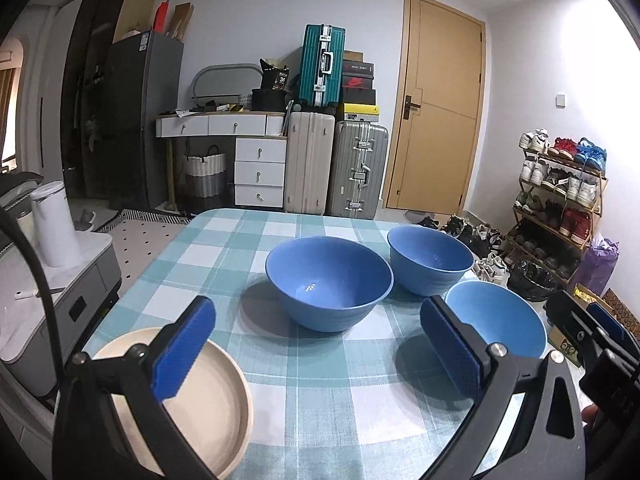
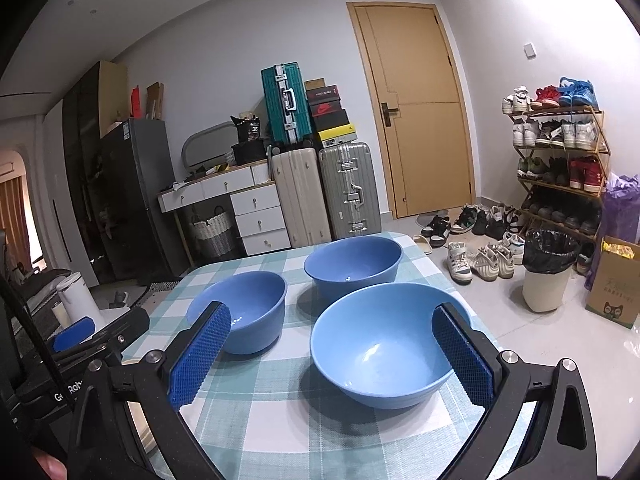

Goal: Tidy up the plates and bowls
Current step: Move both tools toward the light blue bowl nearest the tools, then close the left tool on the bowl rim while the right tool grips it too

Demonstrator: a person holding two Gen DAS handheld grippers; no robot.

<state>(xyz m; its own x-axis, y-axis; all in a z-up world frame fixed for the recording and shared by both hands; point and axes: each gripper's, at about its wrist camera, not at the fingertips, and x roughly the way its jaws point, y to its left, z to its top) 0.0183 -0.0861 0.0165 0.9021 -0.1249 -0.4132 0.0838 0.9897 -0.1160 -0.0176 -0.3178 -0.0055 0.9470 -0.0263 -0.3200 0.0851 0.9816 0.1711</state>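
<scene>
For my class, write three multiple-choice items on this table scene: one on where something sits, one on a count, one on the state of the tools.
1. Where is the beige plate?
A. Near left corner of the table
B. Inside a bowl
C. On the floor

2. How many blue bowls are on the table?
A. One
B. Three
C. Five

3. What are the left tool and right tool doing?
A. Both open, holding nothing
B. Both shut on bowls
C. One grips the plate

Answers: A, the plate lies by the left tool; B, three bowls show in both views; A, fingers spread wide around empty space.
</scene>
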